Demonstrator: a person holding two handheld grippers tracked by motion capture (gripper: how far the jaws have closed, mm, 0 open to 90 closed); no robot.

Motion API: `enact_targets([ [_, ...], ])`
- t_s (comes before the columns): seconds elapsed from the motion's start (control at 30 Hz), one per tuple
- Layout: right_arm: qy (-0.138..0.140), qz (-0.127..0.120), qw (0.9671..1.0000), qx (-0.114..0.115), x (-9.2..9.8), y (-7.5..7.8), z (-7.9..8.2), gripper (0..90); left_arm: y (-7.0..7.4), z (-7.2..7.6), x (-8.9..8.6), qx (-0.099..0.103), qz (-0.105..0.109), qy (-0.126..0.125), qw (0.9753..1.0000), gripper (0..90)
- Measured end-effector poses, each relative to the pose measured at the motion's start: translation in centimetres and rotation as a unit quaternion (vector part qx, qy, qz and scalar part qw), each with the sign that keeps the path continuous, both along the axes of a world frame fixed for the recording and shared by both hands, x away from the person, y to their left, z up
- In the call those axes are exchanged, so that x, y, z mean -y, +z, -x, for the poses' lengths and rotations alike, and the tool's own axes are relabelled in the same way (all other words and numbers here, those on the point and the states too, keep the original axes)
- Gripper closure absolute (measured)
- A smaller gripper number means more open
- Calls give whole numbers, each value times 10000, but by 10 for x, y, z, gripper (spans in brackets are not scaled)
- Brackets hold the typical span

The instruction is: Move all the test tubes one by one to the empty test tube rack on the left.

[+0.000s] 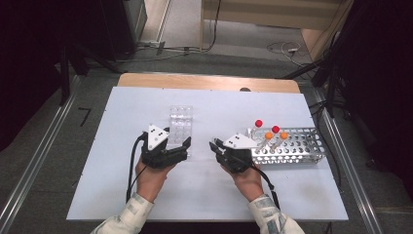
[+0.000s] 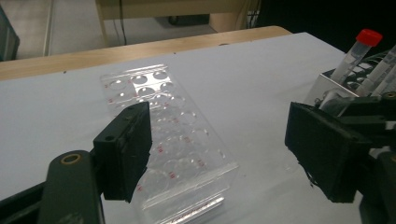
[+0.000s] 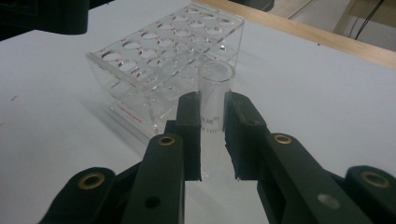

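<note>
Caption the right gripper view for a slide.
Right gripper shut on an uncapped clear tube, facing the clear acrylic rack.

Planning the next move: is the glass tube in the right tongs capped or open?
Open: the glass tube shows a bare round rim, no cap, between the right tongs.

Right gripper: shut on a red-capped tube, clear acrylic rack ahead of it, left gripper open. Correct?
Not quite. In the right gripper view the right gripper is shut on an uncapped clear glass tube; its mouth is open. The red-capped tubes stand in the metal rack. The clear acrylic rack ahead and the open left gripper are right.
</note>
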State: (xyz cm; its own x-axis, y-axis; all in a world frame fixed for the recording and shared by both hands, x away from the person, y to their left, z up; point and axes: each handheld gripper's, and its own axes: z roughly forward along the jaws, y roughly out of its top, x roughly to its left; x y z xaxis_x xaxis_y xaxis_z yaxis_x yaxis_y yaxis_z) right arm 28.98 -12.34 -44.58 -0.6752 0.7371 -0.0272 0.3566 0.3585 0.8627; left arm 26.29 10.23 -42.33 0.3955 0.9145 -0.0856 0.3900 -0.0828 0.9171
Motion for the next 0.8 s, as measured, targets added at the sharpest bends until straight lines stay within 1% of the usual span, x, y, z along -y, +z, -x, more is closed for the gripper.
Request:
enact_targets([
  [0.07,9,-27,10000,-18,-3,-1,-2,738,0,-4,8,-45,-32,-96,9999,264],
  [0.1,21,-28,10000,-36,-7,-2,-3,738,0,-5,12,-60,-25,-167,9998,299],
  [0.13,21,-28,10000,-36,-7,-2,-3,738,1,-7,15,-93,-31,-248,9996,299],
  [0.2,57,-8,10000,-46,-10,-3,-3,738,1,-8,22,-117,39,-403,9991,350],
  [0.23,80,-9,10000,-58,-12,-3,-2,738,2,-9,24,-131,74,-484,9987,408],
  [0.27,80,-9,10000,-58,-12,-3,-2,738,2,-9,27,-132,84,-550,9984,408],
  [0.3,97,-13,9999,-61,-13,-4,-2,738,2,-10,29,-139,74,-610,9980,464],
  [0.37,112,-19,9999,-50,-13,-4,-2,738,3,-11,34,-190,59,-741,9970,482],
  [0.4,114,-31,9999,-49,-14,-3,-2,738,2,-12,36,-206,50,-800,9966,516],
  [0.5,115,-41,9999,-46,-14,-3,-2,738,2,-13,40,-252,23,-912,9955,560],
  [0.53,115,-41,9999,-46,-14,-3,-2,738,2,-13,41,-278,30,-942,9952,560],
  [0.57,116,-54,9999,-48,-15,-3,-2,738,2,-14,42,-291,53,-964,9949,586],
  [0.67,124,-55,9999,-44,-15,-3,-1,738,1,-16,44,-333,38,-1004,9944,635],
  [0.8,126,-51,9999,-45,-15,-3,-1,738,-1,-18,45,-400,21,-1033,9938,670],
])
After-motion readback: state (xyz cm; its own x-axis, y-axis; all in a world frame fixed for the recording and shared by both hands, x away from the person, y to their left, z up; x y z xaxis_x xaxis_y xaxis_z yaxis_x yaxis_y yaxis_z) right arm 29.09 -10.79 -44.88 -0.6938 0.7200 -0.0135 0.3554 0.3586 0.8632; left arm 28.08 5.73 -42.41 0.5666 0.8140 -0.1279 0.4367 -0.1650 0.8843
